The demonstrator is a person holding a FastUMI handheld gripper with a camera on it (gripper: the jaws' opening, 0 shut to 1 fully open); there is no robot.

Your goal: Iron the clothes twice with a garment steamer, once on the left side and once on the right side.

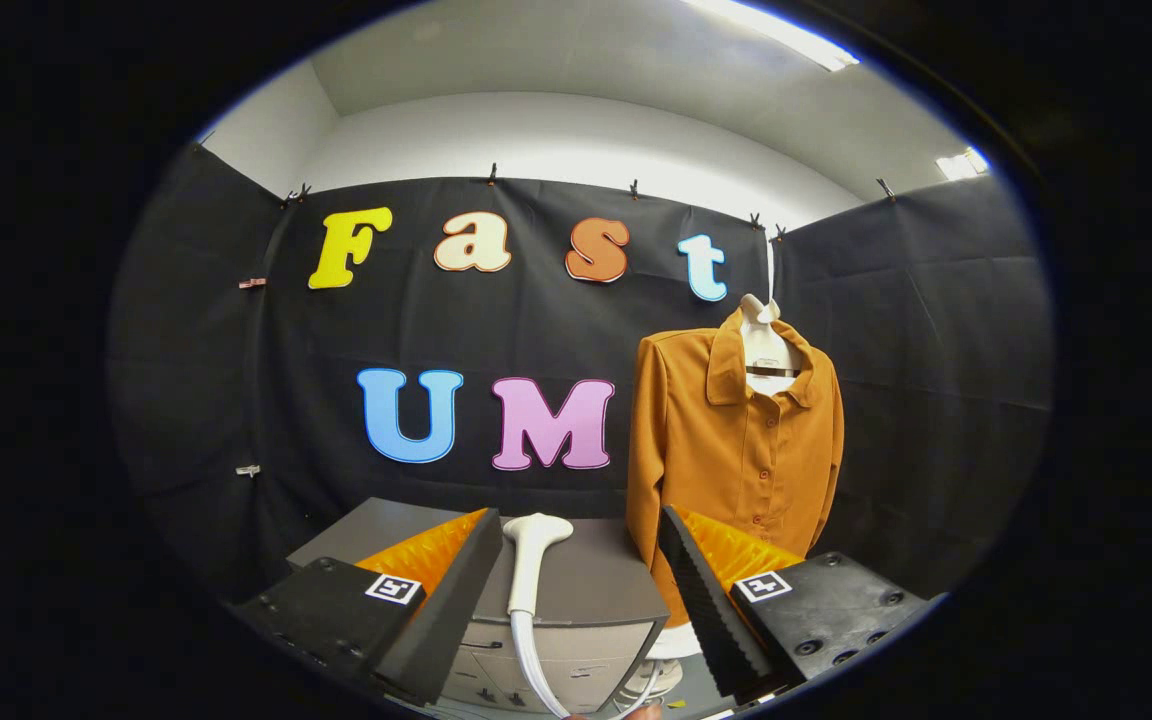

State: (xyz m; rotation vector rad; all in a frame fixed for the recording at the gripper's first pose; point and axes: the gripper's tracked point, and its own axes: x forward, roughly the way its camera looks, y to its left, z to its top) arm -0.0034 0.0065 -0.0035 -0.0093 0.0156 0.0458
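Note:
A rust-orange buttoned shirt (736,440) hangs on a white mannequin torso (764,345), beyond my right finger. A white garment steamer head (531,560) lies on top of a grey cabinet (596,585), its white hose (536,670) trailing down toward me. My gripper (581,525) is open, with the steamer head lying in the gap between the fingers and slightly ahead of them, nearer the left one. Neither finger touches it.
The grey cabinet has drawers on its front (536,665) and stands just left of the shirt. Black cloth walls (936,380) close the booth behind and on both sides. Part of the mannequin's white base (676,645) shows below the shirt.

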